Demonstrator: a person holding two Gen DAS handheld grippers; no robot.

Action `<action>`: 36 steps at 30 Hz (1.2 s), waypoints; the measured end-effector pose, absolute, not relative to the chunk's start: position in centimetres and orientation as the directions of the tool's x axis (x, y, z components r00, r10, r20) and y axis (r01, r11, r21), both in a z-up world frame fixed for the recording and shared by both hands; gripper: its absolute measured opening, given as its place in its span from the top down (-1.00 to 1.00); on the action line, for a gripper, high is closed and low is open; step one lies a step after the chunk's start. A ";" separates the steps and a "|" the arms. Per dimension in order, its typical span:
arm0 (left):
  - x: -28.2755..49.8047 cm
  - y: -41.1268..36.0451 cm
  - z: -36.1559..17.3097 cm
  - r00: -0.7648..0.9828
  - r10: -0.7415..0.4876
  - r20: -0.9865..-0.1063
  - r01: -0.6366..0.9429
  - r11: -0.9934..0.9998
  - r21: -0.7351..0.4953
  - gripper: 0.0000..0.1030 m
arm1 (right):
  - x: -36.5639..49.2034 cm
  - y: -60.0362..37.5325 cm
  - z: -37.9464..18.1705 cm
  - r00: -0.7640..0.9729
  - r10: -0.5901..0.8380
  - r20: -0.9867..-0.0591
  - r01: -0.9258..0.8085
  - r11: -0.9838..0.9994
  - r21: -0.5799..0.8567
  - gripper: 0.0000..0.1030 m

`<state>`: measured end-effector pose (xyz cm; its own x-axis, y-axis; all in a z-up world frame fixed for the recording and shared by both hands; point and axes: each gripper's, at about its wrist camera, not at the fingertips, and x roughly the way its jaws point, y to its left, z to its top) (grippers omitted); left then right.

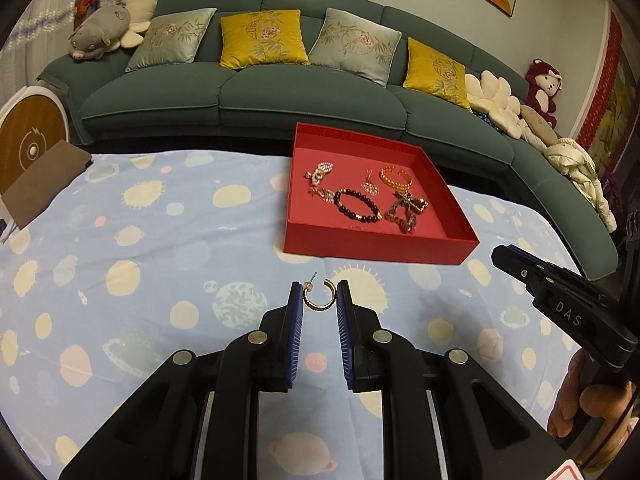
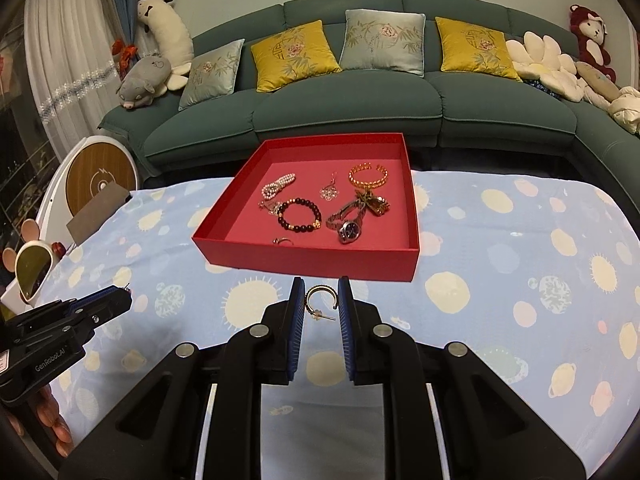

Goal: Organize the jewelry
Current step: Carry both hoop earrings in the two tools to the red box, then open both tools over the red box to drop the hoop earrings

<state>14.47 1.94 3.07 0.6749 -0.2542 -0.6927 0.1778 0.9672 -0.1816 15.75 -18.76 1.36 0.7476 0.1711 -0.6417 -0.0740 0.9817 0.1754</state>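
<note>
A gold hoop earring (image 1: 319, 295) lies on the blue planet-print cloth between the fingers of my open left gripper (image 1: 319, 300). A second gold hoop earring (image 2: 320, 301) lies between the fingers of my open right gripper (image 2: 321, 300). Neither gripper has closed on its earring. A red tray (image 1: 376, 249) stands just beyond, also in the right wrist view (image 2: 312, 261). It holds a dark bead bracelet (image 2: 299, 214), a gold bead bracelet (image 2: 368, 176), a pearl piece (image 2: 278, 186), a pendant (image 2: 329, 192), a watch (image 2: 348, 224) and a small ring (image 2: 282, 241).
The right gripper shows at the right edge of the left wrist view (image 1: 560, 300); the left gripper shows at the left of the right wrist view (image 2: 68, 320). A green sofa (image 2: 360, 112) with cushions stands behind the table. A brown card (image 1: 44, 180) and a mirror (image 2: 32, 272) sit at the left.
</note>
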 end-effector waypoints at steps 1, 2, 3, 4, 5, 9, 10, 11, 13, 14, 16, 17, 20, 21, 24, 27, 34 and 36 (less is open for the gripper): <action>14.7 1.9 3.5 0.684 -0.251 -0.685 0.176 0.968 -0.179 0.72 | 15.9 -18.8 1.7 0.754 0.171 -0.634 -0.075 0.982 0.175 0.68; 14.9 1.8 3.9 0.693 -0.248 -0.677 0.174 0.969 -0.178 0.72 | 16.1 -18.8 2.1 0.761 0.169 -0.626 -0.075 0.982 0.174 0.68; 15.3 1.7 4.4 0.704 -0.241 -0.668 0.169 0.970 -0.172 0.72 | 16.3 -18.9 2.5 0.769 0.170 -0.616 -0.076 0.982 0.175 0.68; 15.6 1.6 4.7 0.712 -0.234 -0.662 0.166 0.972 -0.165 0.72 | 16.5 -19.0 2.8 0.773 0.172 -0.610 -0.078 0.981 0.178 0.68; 16.1 1.5 5.1 0.718 -0.228 -0.658 0.164 0.974 -0.158 0.72 | 16.8 -19.1 3.2 0.777 0.176 -0.605 -0.078 0.980 0.185 0.68; 18.7 0.9 5.9 0.725 -0.217 -0.654 0.166 0.976 -0.140 0.72 | 18.6 -19.5 4.6 0.793 0.185 -0.580 -0.089 0.978 0.190 0.68; 19.6 0.7 6.1 0.725 -0.214 -0.654 0.164 0.977 -0.137 0.71 | 19.2 -19.7 4.8 0.795 0.187 -0.577 -0.092 0.977 0.190 0.68; 20.4 0.5 6.2 0.727 -0.213 -0.652 0.164 0.977 -0.136 0.72 | 19.9 -19.9 5.1 0.799 0.183 -0.572 -0.090 0.978 0.187 0.68; 22.0 -0.2 6.4 0.734 -0.205 -0.647 0.166 0.979 -0.121 0.72 | 21.4 -20.1 5.7 0.805 0.182 -0.565 -0.092 0.979 0.185 0.68; 22.8 -0.5 6.5 0.739 -0.198 -0.644 0.167 0.980 -0.111 0.71 | 22.1 -20.2 5.9 0.809 0.178 -0.561 -0.091 0.979 0.180 0.68; 24.6 -1.2 6.2 0.742 -0.192 -0.643 0.167 0.981 -0.100 0.72 | 23.9 -20.3 6.1 0.811 0.178 -0.557 -0.092 0.980 0.179 0.68; 25.5 -1.5 5.9 0.738 -0.187 -0.649 0.164 0.982 -0.096 0.71 | 24.8 -20.4 6.1 0.811 0.181 -0.557 -0.094 0.979 0.181 0.68; 28.2 -2.2 4.8 0.722 -0.189 -0.666 0.163 0.981 -0.102 0.71 | 27.6 -20.5 5.4 0.803 0.174 -0.570 -0.086 0.980 0.179 0.68; 29.0 -2.4 4.4 0.718 -0.188 -0.671 0.161 0.982 -0.102 0.71 | 28.5 -20.6 5.0 0.799 0.173 -0.576 -0.081 0.980 0.182 0.68; 31.2 -2.7 3.3 0.701 -0.178 -0.691 0.150 0.983 -0.102 0.71 | 31.0 -20.8 3.6 0.780 0.178 -0.600 -0.069 0.977 0.201 0.68; 32.8 -2.9 2.4 0.692 -0.161 -0.704 0.140 0.986 -0.087 0.71 | 33.0 -21.0 2.0 0.758 0.178 -0.628 -0.055 0.976 0.210 0.68; 34.8 -3.5 0.8 0.662 -0.164 -0.732 0.147 0.985 -0.088 0.71 | 35.6 -21.0 -0.2 0.733 0.178 -0.657 -0.030 0.973 0.230 0.68; 35.2 -3.4 0.4 0.652 -0.172 -0.738 0.141 0.984 -0.105 0.71 | 36.0 -20.8 -0.4 0.730 0.175 -0.661 -0.030 0.974 0.224 0.68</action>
